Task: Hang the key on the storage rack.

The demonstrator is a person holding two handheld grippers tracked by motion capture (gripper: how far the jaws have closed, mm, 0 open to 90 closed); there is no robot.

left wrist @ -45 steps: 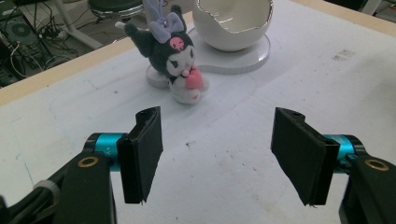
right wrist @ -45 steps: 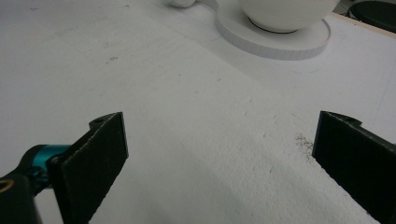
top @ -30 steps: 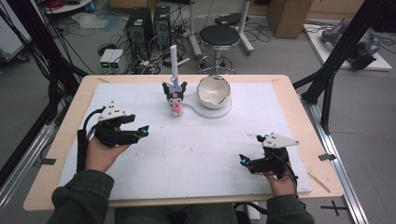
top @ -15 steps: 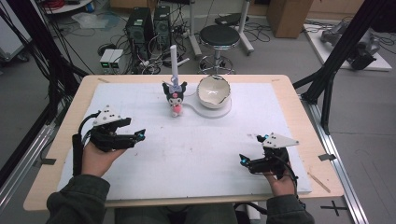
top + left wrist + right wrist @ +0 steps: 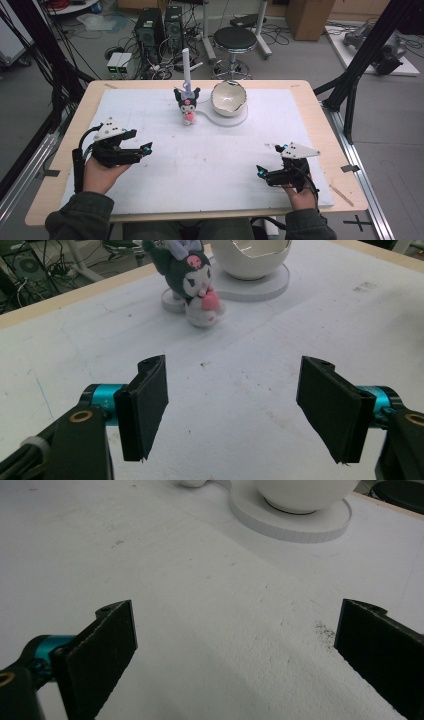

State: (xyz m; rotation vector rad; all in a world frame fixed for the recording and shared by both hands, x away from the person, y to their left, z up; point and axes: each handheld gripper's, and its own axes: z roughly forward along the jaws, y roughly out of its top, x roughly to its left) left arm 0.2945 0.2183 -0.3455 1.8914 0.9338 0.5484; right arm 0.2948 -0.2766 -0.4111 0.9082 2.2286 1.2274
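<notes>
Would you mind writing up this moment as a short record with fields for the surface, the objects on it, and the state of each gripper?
surface: white sheet on a wooden table
toy: black and white plush doll, upright, far centre
bowl: white eggshell-shaped bowl on a round white base, right of the doll
left gripper: jaws open, holding nothing, facing the doll
right gripper: jaws open, holding nothing

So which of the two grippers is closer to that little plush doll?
The left gripper; the plush doll stands toward its side, while the right gripper sits farther off.
</notes>
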